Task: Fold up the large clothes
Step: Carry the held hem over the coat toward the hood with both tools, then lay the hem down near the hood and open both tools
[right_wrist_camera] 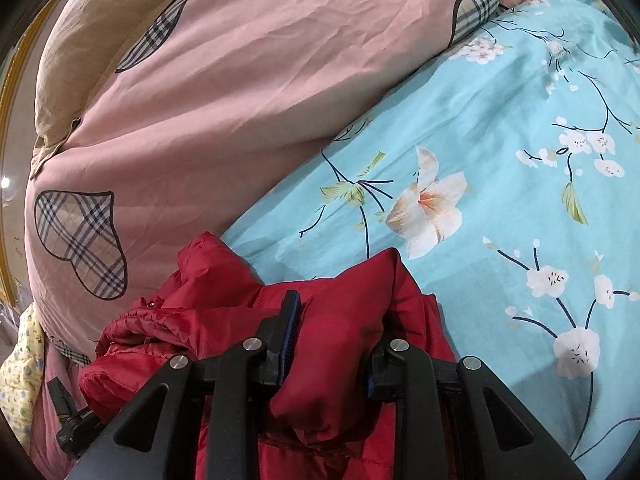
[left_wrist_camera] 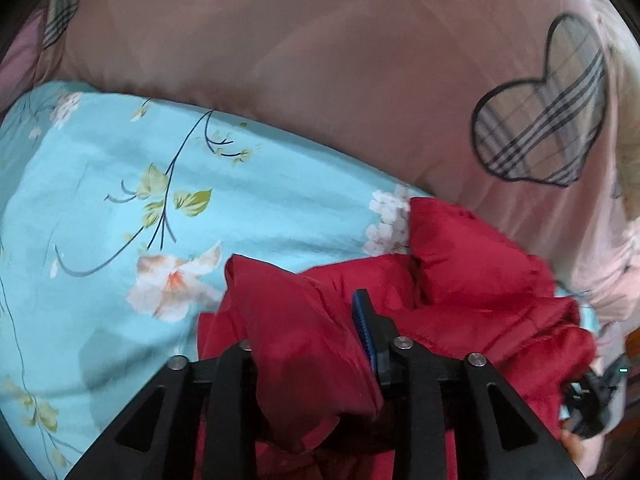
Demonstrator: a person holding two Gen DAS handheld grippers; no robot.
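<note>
- Left gripper [left_wrist_camera: 308, 320] had a thick roll of the red padded jacket [left_wrist_camera: 480, 248] between its fingers. The cloth draped over and hid the left finger, while the blue pad [left_wrist_camera: 364, 328] of the other lay against it. Whether the pads really pinched or only cradled the fabric could not be told.
- Right gripper [right_wrist_camera: 340, 320] was clamped on another bunched fold of the same jacket [right_wrist_camera: 192, 272], with cloth bulging out above and below the pads. Holding it at two points along one edge looked like a way to carry that edge as a single line and lay it down evenly.
- Just past both sets of fingers, the rest of the jacket lay in a puffy, crumpled heap on the bed, not yet flat. It would probably spring back unless pressed.
- Beyond the heap, the turquoise flowered sheet [left_wrist_camera: 120, 200] stretched smooth and bare, wide in the right wrist view [right_wrist_camera: 520, 100]. That was the open room for spreading and folding.
- Farthest off, the pink quilt [left_wrist_camera: 320, 60] with plaid hearts rose as a soft wall along the sheet's far side [right_wrist_camera: 240, 100]. The jacket's end already lay close to it, so that side was the tight limit.
</note>
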